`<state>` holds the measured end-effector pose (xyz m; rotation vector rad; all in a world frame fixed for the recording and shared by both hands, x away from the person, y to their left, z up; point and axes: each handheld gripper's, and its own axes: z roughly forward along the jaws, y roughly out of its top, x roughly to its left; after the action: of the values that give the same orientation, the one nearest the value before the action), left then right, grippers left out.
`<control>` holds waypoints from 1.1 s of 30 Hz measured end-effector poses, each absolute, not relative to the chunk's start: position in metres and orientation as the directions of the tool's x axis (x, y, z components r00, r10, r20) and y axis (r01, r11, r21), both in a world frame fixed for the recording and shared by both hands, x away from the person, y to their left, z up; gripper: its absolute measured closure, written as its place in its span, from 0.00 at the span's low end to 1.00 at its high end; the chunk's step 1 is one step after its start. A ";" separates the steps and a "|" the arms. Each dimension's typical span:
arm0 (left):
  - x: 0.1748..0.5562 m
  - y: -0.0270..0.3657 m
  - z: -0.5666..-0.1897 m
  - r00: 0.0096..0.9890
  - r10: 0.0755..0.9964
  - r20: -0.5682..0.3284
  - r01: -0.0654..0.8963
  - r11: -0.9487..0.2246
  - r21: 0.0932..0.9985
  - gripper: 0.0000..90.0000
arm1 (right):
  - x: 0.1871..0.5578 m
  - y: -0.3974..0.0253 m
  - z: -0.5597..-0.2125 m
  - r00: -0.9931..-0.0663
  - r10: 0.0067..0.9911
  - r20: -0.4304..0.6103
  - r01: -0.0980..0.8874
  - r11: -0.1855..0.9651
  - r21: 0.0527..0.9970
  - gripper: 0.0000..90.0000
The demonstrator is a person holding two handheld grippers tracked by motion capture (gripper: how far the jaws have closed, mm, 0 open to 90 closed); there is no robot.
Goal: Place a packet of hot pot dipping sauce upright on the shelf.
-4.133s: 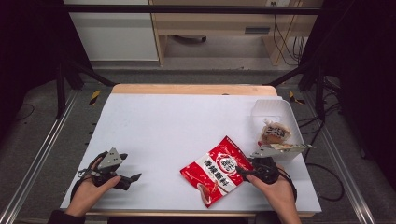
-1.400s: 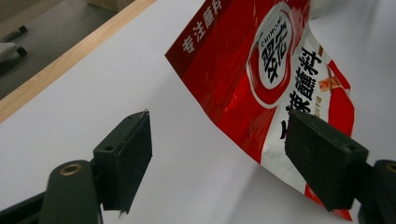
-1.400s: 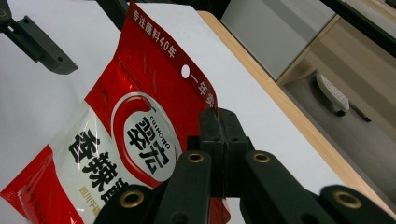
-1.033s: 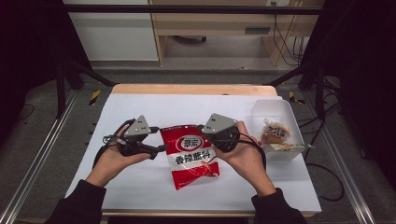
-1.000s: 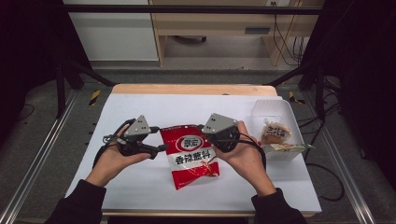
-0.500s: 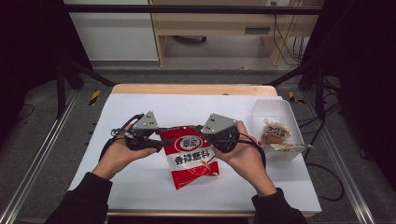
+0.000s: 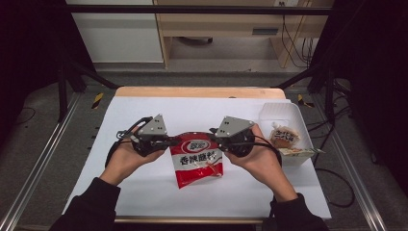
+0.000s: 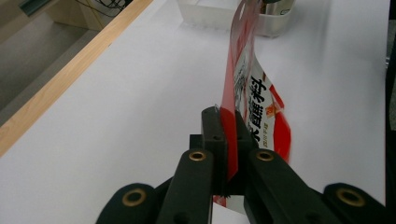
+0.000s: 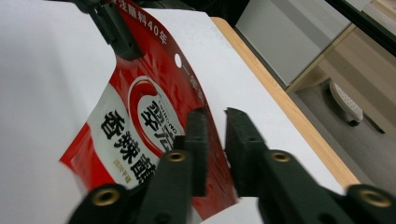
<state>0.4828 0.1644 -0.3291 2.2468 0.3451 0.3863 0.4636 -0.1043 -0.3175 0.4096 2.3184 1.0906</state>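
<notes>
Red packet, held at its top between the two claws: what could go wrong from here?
1. The left claw pinches only the packet's thin top edge, so it might slip out.
2. The right claw has a gap between its jaws; its grip on the other corner looks doubtful.
3. Pulling apart could tear the packet suddenly and spill the contents on the table.

The red snack bag (image 9: 154, 130) reads "香辣" in black and "40年" in white along its top edge.
</notes>
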 end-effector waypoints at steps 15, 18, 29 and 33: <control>0.477 0.155 -0.320 0.930 0.298 0.217 0.037 -0.662 0.749 1.00 | 0.478 -0.113 -0.316 -0.855 0.395 -0.337 0.084 0.746 0.661 0.48; 0.475 0.154 -0.320 0.931 0.289 0.222 0.027 -0.662 0.749 1.00 | 0.480 -0.111 -0.318 -0.868 0.380 -0.321 0.092 0.757 0.647 0.53; 0.475 0.158 -0.318 0.934 0.290 0.210 0.026 -0.640 0.768 1.00 | 0.477 -0.106 -0.319 -0.912 0.314 -0.264 0.089 0.779 0.621 0.98; 0.476 0.163 -0.317 0.930 0.322 0.180 0.054 -0.602 0.797 0.94 | 0.474 -0.103 -0.318 -0.908 0.309 -0.282 0.076 0.784 0.616 0.99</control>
<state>0.4756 0.1634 -0.3175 2.1963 0.2655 0.3851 0.4742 -0.1032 -0.3178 0.2926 2.6055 0.8769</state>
